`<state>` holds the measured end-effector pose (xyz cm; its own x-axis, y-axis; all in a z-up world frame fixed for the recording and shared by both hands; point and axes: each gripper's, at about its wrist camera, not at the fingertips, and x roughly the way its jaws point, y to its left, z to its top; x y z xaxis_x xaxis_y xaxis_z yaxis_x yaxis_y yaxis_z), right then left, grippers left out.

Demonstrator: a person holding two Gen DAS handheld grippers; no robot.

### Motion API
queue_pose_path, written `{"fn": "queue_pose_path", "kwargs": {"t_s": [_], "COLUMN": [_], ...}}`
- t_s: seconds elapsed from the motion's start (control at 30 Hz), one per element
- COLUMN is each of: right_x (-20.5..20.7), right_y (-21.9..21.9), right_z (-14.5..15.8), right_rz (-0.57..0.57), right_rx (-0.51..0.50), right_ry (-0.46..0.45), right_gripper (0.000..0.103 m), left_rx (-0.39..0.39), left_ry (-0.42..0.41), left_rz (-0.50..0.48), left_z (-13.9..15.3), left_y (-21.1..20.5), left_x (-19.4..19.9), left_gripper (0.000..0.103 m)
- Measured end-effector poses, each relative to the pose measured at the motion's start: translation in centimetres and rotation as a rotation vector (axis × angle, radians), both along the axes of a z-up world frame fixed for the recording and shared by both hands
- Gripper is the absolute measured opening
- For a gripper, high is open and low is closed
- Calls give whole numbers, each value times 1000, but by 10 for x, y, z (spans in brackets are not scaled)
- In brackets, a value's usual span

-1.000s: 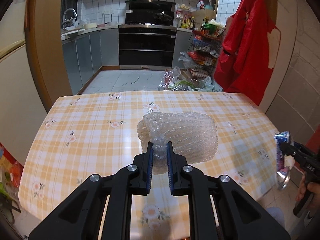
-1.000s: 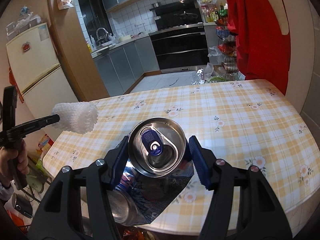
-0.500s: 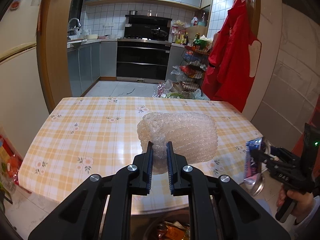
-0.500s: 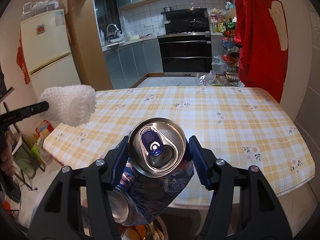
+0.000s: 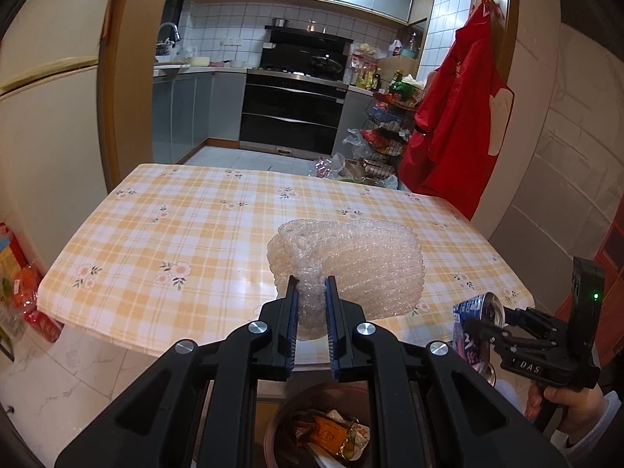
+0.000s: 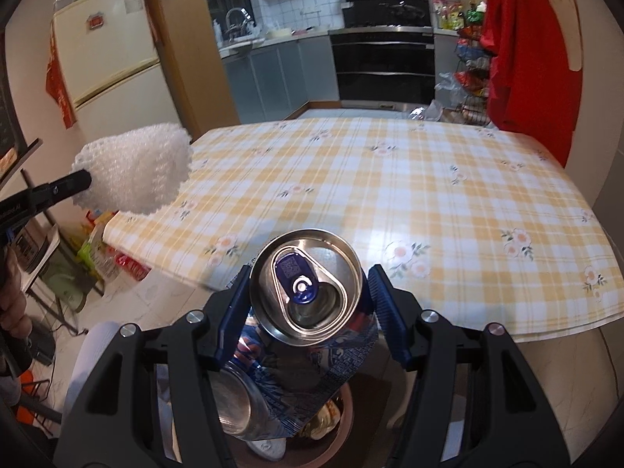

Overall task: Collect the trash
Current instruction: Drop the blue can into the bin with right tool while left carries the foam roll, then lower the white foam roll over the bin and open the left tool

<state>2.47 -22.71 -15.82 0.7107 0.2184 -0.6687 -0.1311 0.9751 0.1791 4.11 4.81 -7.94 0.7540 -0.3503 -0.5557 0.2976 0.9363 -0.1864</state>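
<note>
My left gripper [image 5: 311,292] is shut on a crumpled wad of clear bubble wrap [image 5: 351,265], which hangs in the air in front of the table's near edge. My right gripper [image 6: 308,288] is shut on a crushed blue drink can [image 6: 308,312], its silver top facing the camera. In the left wrist view the can [image 5: 474,323] and the right gripper [image 5: 487,331] show at the lower right. In the right wrist view the bubble wrap [image 6: 134,167] shows at the left. A round trash bin [image 5: 316,433] with wrappers inside sits on the floor below both grippers.
A table with a yellow checked cloth [image 5: 218,234] lies ahead, with nothing on it. A red apron [image 5: 456,124] hangs on the right wall. A fridge [image 6: 105,58] stands at the left, with bags [image 5: 27,300] on the floor beside it. The kitchen and a wire rack [image 5: 386,136] lie beyond.
Both grippers have pulled back from over the table to past its near edge, each still gripping its item. The trash bin has come into view below them.
</note>
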Motion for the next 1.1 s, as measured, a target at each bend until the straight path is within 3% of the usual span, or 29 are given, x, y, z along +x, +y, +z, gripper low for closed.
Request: {"fn": "queue_pose_path", "kwargs": {"t_s": [0.57,0.8,0.87,1.03,1.1], "right_x": [-15,-15,-14,-16,-18], "right_y": [29,29,24,4,-4], "right_z": [-32,-29,-25,-5,5], "right_rz": [107,116,91,-2,-39], "right_rx": [33,47,44,27,15], "right_ry": [148,147,129,54,14], "right_gripper": [61,62,75,93,95], "left_rx": [-15,-15,-10,-7,-5], "left_ry": [-4,12,13,22,28], "left_rz": [7,5,3,0,-8], "left_z": [2,-1,-1,-4,-6], "left_y": [10,9,9,8,7], "left_x": [-21,-22,-22,-22,-22], "left_gripper": [13,13,13,13,13]}}
